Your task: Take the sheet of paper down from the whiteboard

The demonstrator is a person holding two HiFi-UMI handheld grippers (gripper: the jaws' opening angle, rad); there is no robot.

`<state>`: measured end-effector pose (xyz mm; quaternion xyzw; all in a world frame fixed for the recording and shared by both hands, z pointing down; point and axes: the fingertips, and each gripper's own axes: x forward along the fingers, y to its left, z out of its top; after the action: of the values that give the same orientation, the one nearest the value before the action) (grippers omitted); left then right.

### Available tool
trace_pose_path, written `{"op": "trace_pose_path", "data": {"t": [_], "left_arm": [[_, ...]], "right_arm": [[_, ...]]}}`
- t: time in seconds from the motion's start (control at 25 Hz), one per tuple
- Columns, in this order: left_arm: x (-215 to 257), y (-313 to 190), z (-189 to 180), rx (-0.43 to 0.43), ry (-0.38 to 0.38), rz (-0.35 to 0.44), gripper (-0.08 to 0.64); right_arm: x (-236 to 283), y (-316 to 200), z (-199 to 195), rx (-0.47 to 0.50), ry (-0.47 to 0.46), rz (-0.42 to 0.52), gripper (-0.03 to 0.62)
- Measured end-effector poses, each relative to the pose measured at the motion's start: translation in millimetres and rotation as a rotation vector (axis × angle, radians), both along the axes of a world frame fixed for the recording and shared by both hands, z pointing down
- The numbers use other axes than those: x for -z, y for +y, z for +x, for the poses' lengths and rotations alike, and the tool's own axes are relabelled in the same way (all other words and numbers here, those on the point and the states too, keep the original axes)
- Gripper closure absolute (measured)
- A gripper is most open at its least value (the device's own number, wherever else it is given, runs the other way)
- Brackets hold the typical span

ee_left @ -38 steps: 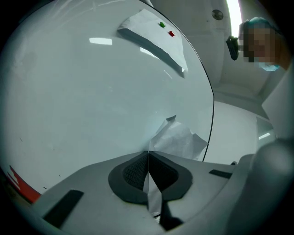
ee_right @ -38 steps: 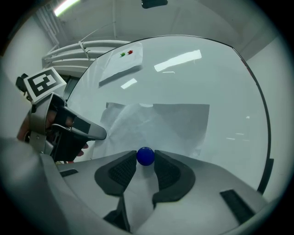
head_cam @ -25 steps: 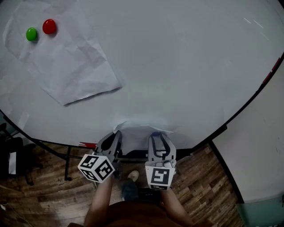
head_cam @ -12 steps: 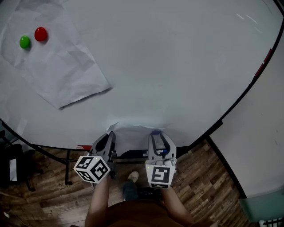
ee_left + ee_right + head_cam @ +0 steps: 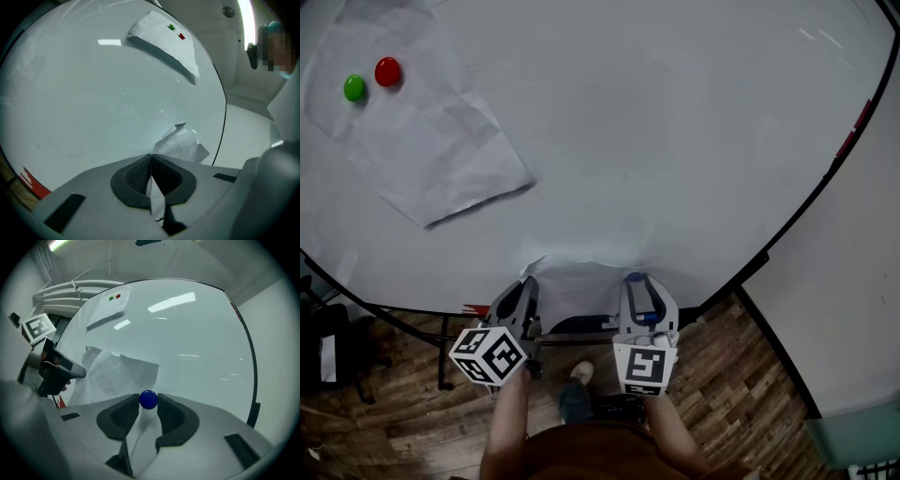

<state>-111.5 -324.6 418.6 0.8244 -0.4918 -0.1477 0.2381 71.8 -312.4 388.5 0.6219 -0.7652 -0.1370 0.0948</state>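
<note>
Pinching the near left edge of the sheet of paper [image 5: 183,143] flat between the clenched left fingers [image 5: 136,174], clamping a round blue magnet [image 5: 148,399] in the right fingers [image 5: 172,417] at the sheet's right side, low on the whiteboard [image 5: 675,141]. Could tear or crumple the sheet if tugged before freeing that magnet, and could lose the smooth ball from so shallow a fingertip hold. Leaving alone the other sheet [image 5: 441,150] far left.

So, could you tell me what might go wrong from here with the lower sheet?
The left gripper pinches only an edge of the crumpled sheet; pulling while the blue magnet may be pinning it could tear it. The right gripper holds that round magnet just at its jaw tips, so it might slip out.
</note>
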Motion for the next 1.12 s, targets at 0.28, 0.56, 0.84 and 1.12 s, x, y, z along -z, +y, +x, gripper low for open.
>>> {"op": "trace_pose_path", "data": {"t": [0.28, 0.56, 0.84, 1.12], "left_arm": [[1, 2, -3, 0.0, 0.021, -0.003, 0.535], [2, 3, -8, 0.002, 0.033, -0.004, 0.535], [3, 3, -14, 0.011, 0.039, -0.006, 0.535], [2, 3, -15, 0.017, 0.03, -0.012, 0.535]], "right_arm": [[2, 4, 5, -0.012, -0.003, 0.004, 0.459], [0, 5, 10, -0.034, -0.005, -0.004, 0.459], [-2, 3, 14, -0.049, -0.009, -0.018, 0.459], [-7, 3, 17, -0.055, -0.009, -0.032, 0.459]]}}
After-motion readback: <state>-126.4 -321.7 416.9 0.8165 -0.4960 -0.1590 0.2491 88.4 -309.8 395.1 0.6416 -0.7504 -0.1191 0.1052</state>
